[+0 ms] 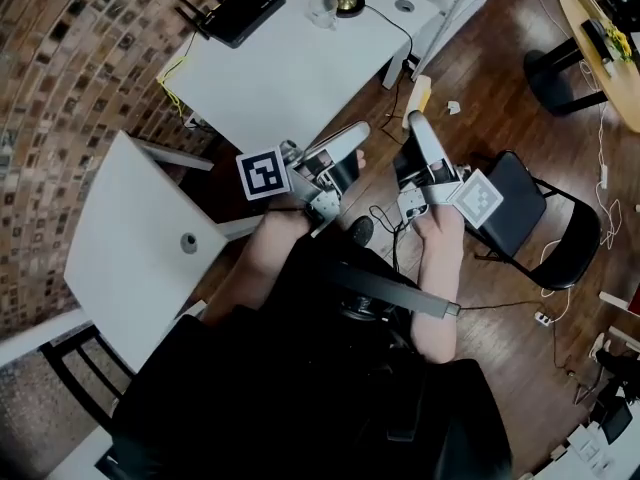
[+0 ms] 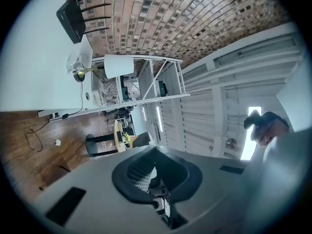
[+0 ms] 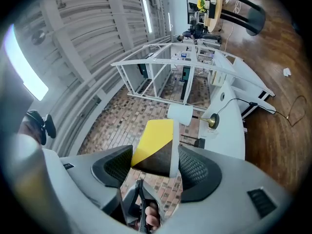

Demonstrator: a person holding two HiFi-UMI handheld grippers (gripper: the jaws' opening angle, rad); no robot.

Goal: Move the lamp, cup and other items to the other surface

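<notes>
Brick wall backs the far white worktop [image 1: 290, 68], where the lamp [image 1: 346, 1], cup [image 1: 322, 10] and black router [image 1: 240, 10] stand. Only the head view shows the second worktop [image 1: 130, 238], at the person's left. Both arms are drawn in near the body, aimed toward the lamp. The left claw [image 2: 155, 152] is closed and empty. The right claw [image 3: 156, 152] grips a yellow-and-black card [image 3: 155, 130], seen clearly only in its own view.

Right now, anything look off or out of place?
Only minor. A white scrap lies on the wood floor beside the far table, and loose cables trail across it. The right gripper clamps a yellow-and-black item. On the table the lamp and cup stand upright; nothing spilled.
</notes>
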